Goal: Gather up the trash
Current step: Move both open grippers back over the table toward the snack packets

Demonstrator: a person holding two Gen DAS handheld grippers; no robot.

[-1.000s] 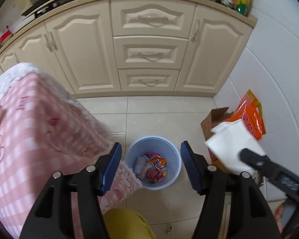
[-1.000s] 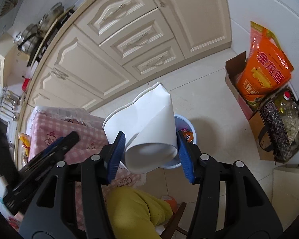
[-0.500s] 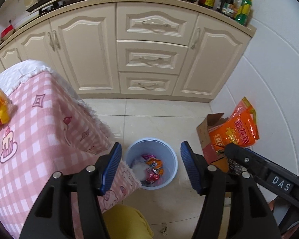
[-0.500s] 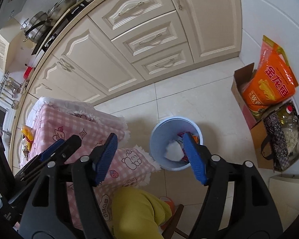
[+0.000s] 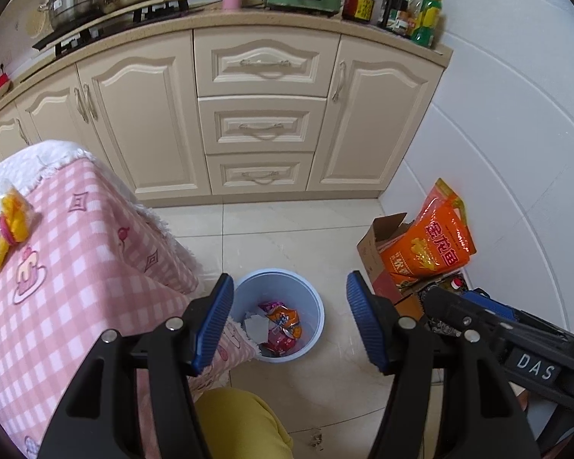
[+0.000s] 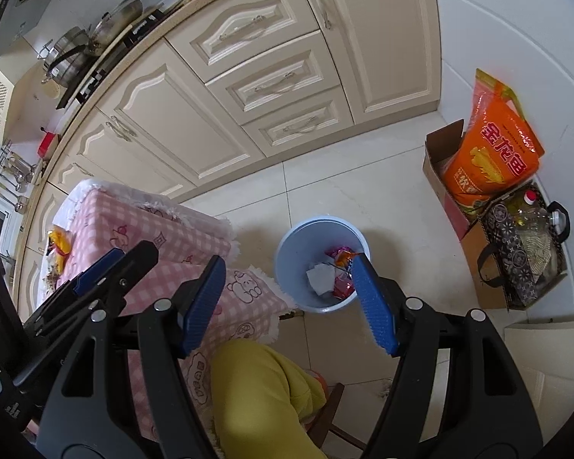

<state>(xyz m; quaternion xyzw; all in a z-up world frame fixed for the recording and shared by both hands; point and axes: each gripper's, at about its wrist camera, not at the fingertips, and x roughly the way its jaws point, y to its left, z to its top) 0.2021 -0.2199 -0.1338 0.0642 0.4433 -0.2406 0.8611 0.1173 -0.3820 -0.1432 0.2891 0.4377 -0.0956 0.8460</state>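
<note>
1. My left tongs [image 5: 289, 321]: blue pads standing apart, nothing between them, pointing steeply down over the floor above the bin.
2. My right tongs [image 6: 289, 302]: pads apart and empty; they have just been opening, and no object sits between them.
3. Blue bin [image 5: 317, 308]: round, upright on the tiled floor, mouth facing up, just beside the hanging corner of the pink checked cloth [image 5: 76, 267].
4. White paper [image 6: 320, 277]: lying inside the bin toward its left side, crumpled flat; its long axis I cannot tell.
5. Snack wrappers [image 5: 283, 325]: red and orange, in the bin beside the paper, heaped with no clear direction.
6. Bench [image 5: 30, 176] under the pink cloth: carries a yellow packet [image 5: 15, 220] near its far left edge.
7. Cardboard box [image 6: 440, 160]: on the floor by the white wall, well apart from the bin, holding an orange bag [image 6: 493, 149] standing upright.
8. My knee in yellow trousers [image 6: 260, 390]: below the tongs.
</note>
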